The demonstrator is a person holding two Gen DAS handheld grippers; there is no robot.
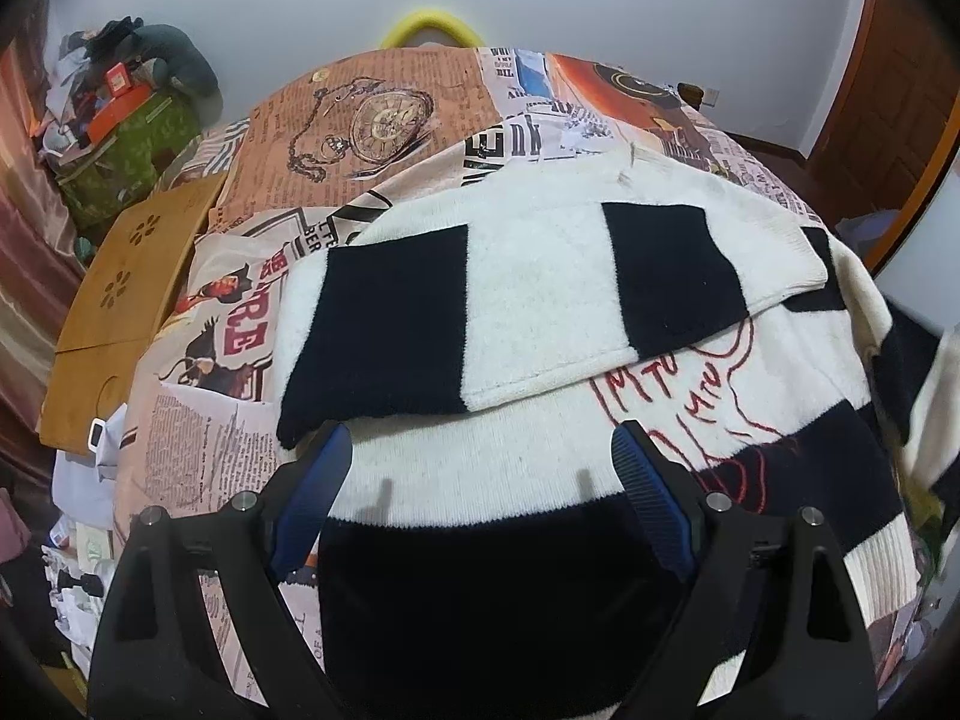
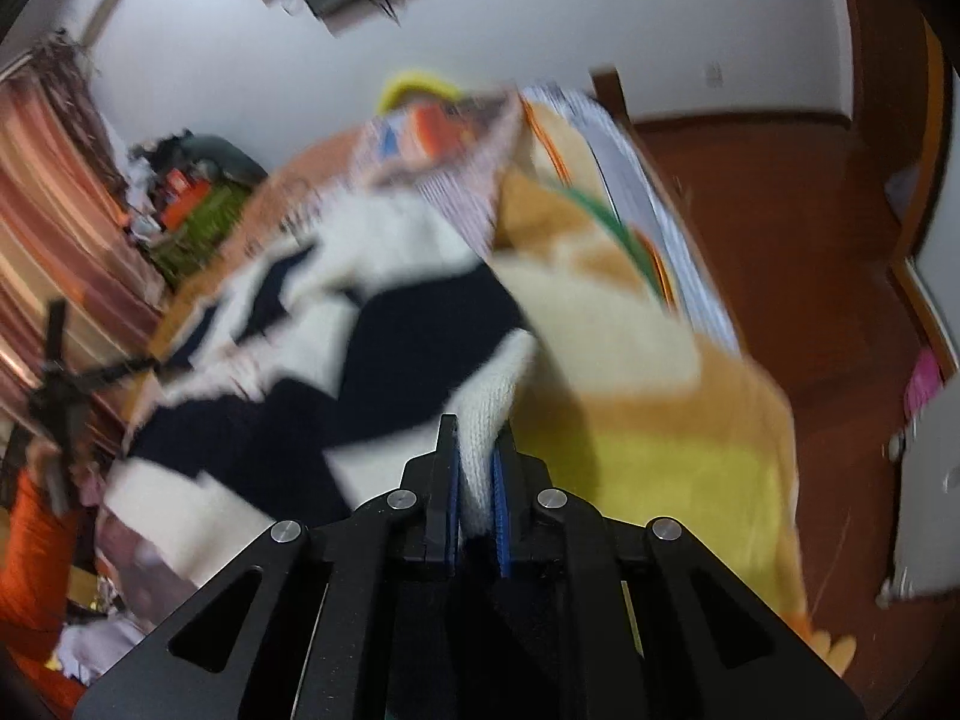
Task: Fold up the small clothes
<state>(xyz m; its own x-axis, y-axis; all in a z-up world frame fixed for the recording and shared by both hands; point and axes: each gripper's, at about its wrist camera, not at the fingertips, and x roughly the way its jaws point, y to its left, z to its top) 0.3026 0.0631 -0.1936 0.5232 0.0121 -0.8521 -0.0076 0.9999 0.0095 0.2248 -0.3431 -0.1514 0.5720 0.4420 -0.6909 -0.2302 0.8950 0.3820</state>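
Garment: black-and-cream striped knit sweater (image 1: 540,300), spread over a bed; red line embroidery shows on the cream band ahead and to the right of the left jaws.
Folded part: one sleeve (image 1: 516,294) lies across the body of the sweater, just ahead of the left fingertips.
Left gripper (image 1: 480,450): jaws wide apart, nothing between them; the blue pads (image 1: 315,498) sit over the cream band, a black band directly below the jaws.
Right gripper (image 2: 477,438): jaws narrow, clamped on a cream ribbed cuff (image 2: 489,408) of the sweater (image 2: 396,354); the rest of the garment trails ahead and to the left of the jaws. View blurred.
Bed cover: newspaper-print sheet (image 1: 360,120) with a pocket-watch picture, beyond the left jaws.
Blanket: tan and yellow blanket (image 2: 660,420), to the right of the right jaws.
Board: wooden board (image 1: 126,294) with cut-out holes, far left of the left jaws.
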